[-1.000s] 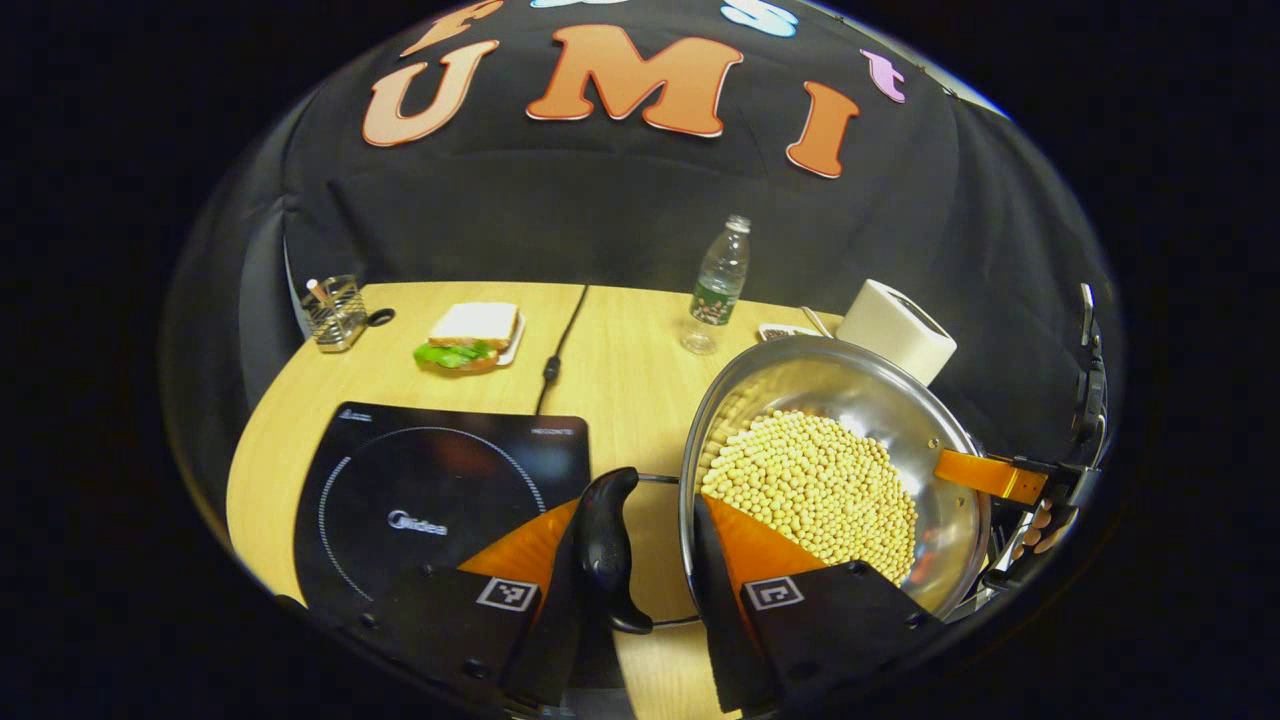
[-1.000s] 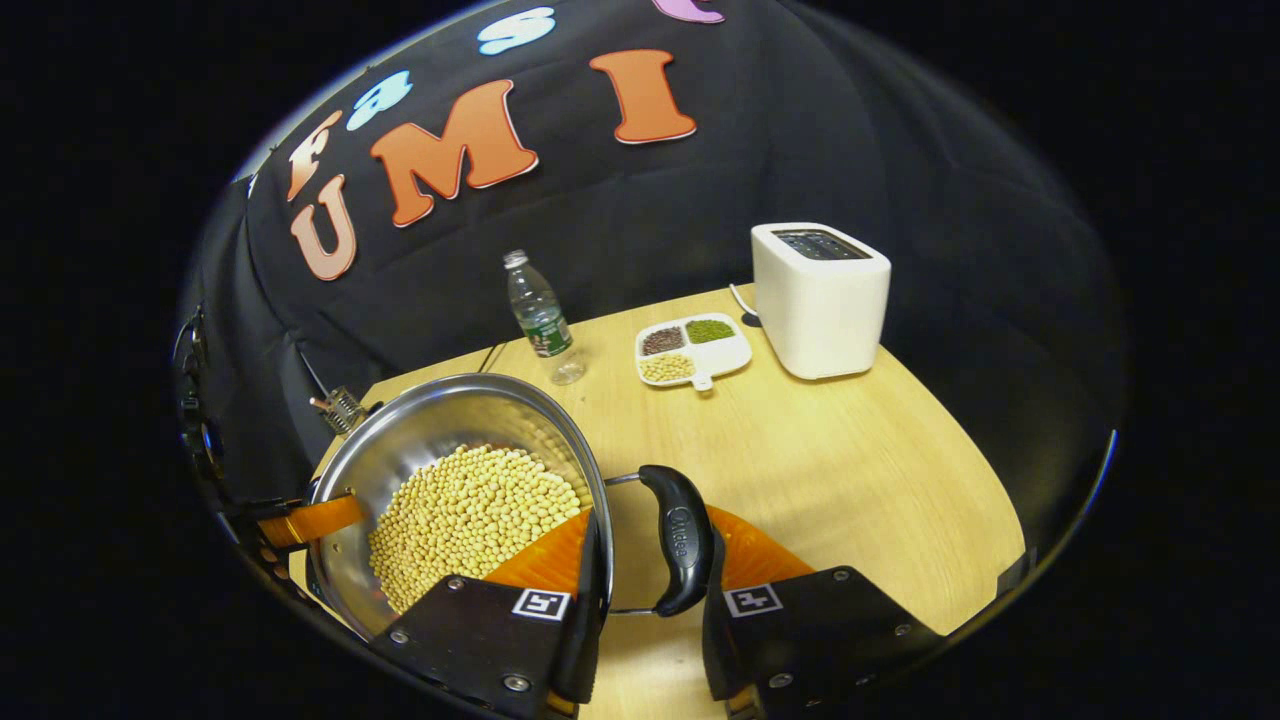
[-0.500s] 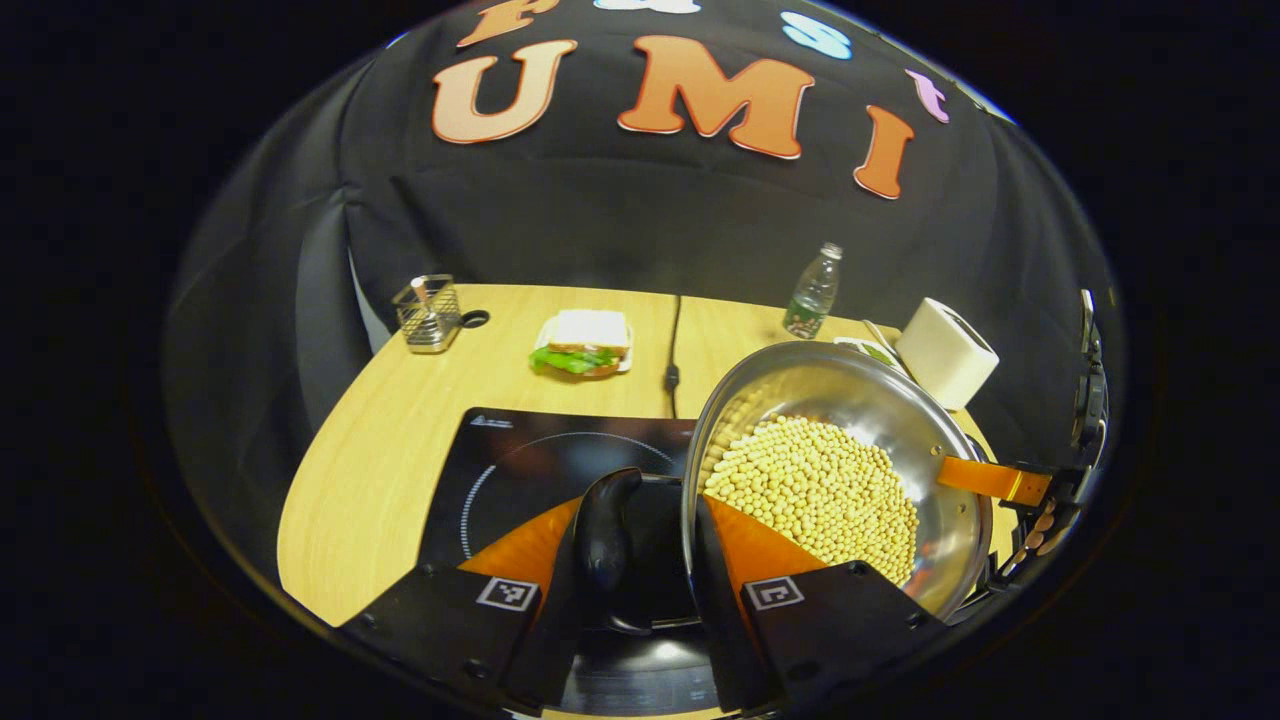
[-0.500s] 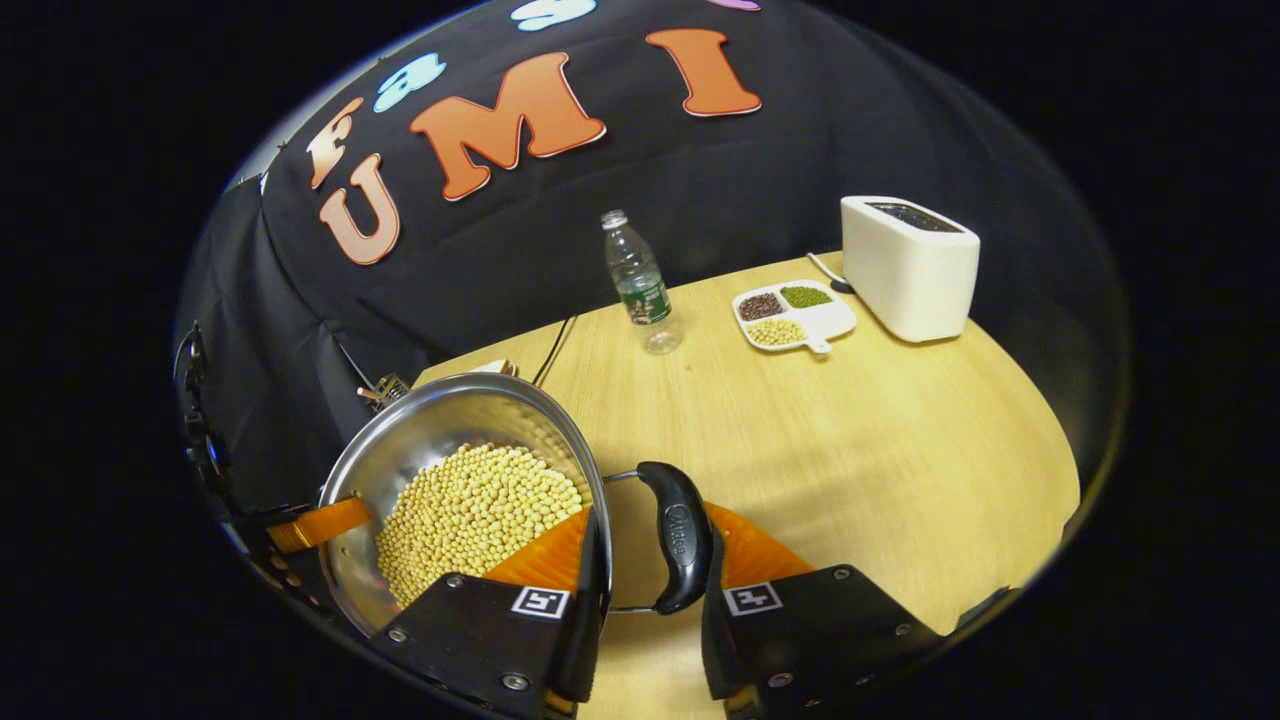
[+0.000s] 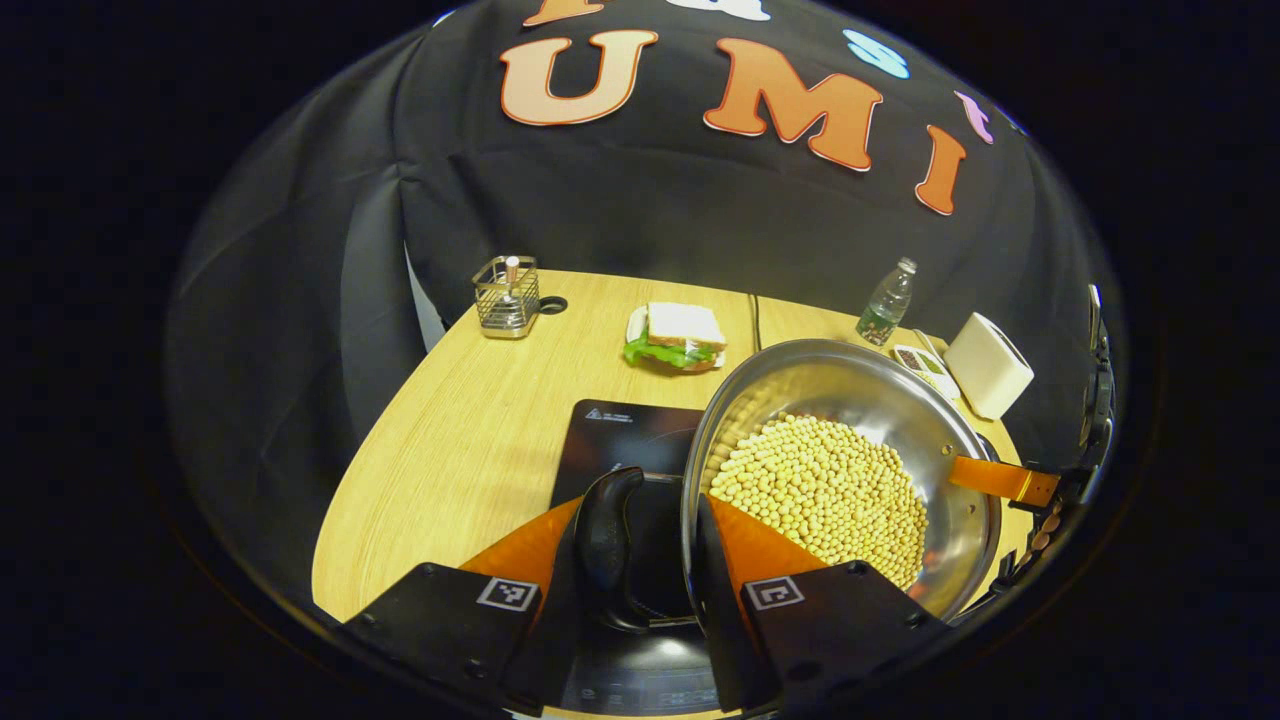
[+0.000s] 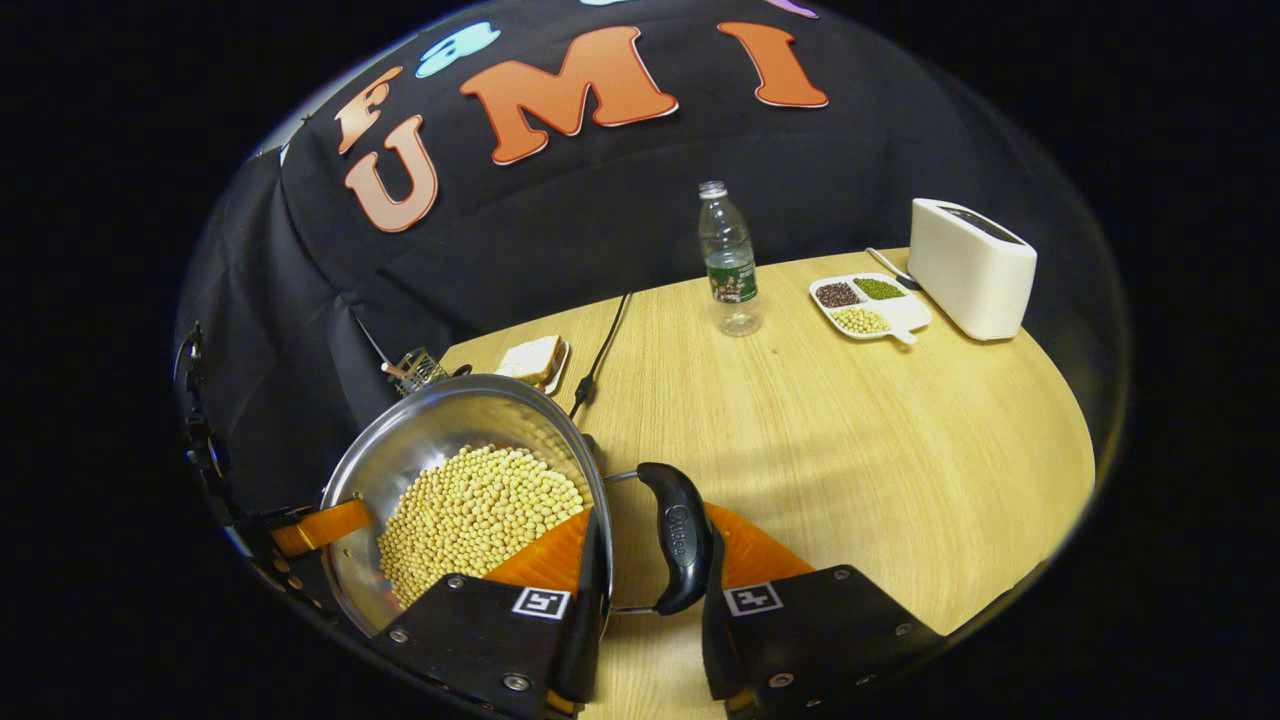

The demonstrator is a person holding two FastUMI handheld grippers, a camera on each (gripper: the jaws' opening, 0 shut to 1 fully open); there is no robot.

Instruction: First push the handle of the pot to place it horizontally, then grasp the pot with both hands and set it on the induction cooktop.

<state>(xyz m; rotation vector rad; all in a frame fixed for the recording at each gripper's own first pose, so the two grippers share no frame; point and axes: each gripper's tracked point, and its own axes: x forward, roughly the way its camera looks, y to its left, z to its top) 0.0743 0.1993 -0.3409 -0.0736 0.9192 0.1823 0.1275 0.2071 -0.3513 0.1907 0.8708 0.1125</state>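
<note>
Wooden counter (image 6: 850, 440) lies under the pot (image 5: 860, 400) of soybeans (image 5: 820, 490), held above the induction cooktop (image 5: 625, 440) with each claw pinching one side handle, left claw (image 5: 640, 570) and right claw (image 6: 655, 580), so any tilt between both hands could spill beans.

Left gripper view: riding low at the left side of the round steel pot of yellow beans (image 5: 840, 470), very near it, facing across the pale wooden table (image 5: 470, 440) toward the booth wall; flat black induction cooktop (image 5: 625, 445) directly beneath, at 6 o'clock. Right gripper view: mounted close at the pot's (image 6: 465, 490) opposite side, looking over the table (image 6: 850, 440) toward the wall. Shared by both: the pot, the clear plastic bottle (image 5: 886, 302) (image 6: 728, 260), the white boxy toaster (image 5: 988, 365) (image 6: 972, 268) at 2 o'clock, the sandwich (image 5: 675, 335) (image 6: 532, 358).
</note>
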